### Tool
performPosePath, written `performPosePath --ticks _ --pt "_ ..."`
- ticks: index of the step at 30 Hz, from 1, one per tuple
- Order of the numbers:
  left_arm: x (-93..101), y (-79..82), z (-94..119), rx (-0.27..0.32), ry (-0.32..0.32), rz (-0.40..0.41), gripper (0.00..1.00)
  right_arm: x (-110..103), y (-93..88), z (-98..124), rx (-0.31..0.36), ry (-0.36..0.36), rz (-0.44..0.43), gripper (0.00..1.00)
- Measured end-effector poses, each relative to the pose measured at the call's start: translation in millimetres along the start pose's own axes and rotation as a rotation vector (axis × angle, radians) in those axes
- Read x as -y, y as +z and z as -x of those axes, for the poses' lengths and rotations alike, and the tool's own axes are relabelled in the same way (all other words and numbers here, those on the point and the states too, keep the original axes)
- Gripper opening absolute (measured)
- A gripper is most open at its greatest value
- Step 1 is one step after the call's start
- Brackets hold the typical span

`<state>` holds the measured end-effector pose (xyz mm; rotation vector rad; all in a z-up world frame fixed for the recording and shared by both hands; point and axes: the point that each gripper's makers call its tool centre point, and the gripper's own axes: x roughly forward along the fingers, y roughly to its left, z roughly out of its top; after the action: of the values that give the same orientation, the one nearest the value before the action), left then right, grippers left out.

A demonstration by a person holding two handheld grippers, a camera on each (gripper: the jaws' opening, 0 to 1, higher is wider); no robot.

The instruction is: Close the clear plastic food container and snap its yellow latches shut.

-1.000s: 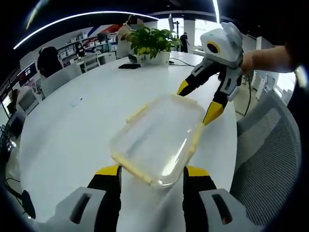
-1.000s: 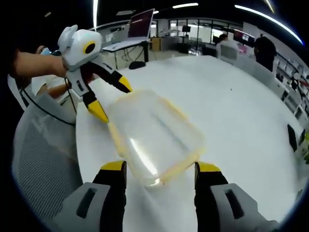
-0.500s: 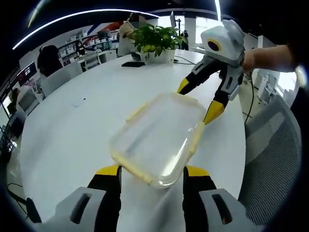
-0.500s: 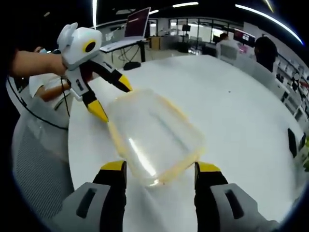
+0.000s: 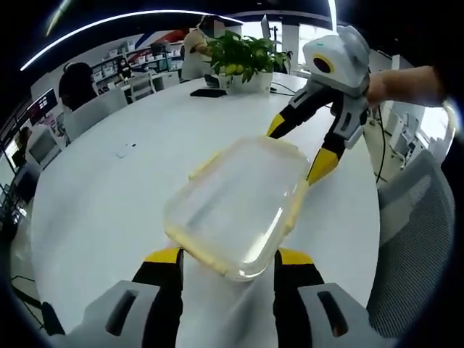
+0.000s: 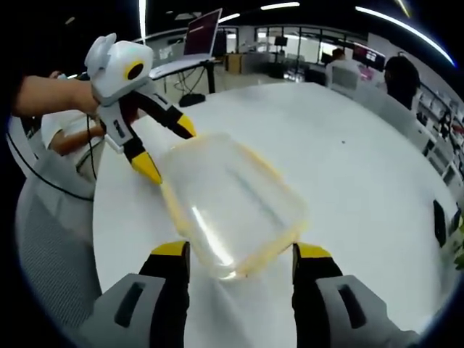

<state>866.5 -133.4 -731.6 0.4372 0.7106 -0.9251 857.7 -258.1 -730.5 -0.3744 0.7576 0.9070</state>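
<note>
In the left gripper view, the left gripper stands spread at the bottom, its two yellow-tipped jaws on either side of the near short end of the clear plastic food container. The container lies on the round white table, lid on, with yellow latches along its edges. At its far end the right gripper comes in from the upper right, jaws spread, one tip at each far corner of the container. Beyond it, a potted plant stands at the table's far side with a dark flat object beside it, and a mesh chair sits off to the right.

In the right gripper view, the right gripper brackets the container's near end, and the left gripper sits spread at the far end, held by a hand at upper left
</note>
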Motion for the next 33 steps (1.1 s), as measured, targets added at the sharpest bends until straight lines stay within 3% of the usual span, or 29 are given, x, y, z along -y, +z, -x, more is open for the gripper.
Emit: performPosePath --ticks 18,25,33 --pt "-4.5 0.9 -5.6 0.001 -0.006 0.018 0.44 2.5 -0.4 -1.2 0.004 -0.005 -0.014 0.54" --pt "1.2 3.1 4.8 0.038 0.006 0.037 0.48 -4.7 -6.2 7.8 0.016 -0.025 -0.006 0.57" --pt "9.5 2.5 20.5 0.095 0.024 0.056 0.58 -15.0 -12.5 25.7 0.083 -0.055 -0.023 0.64"
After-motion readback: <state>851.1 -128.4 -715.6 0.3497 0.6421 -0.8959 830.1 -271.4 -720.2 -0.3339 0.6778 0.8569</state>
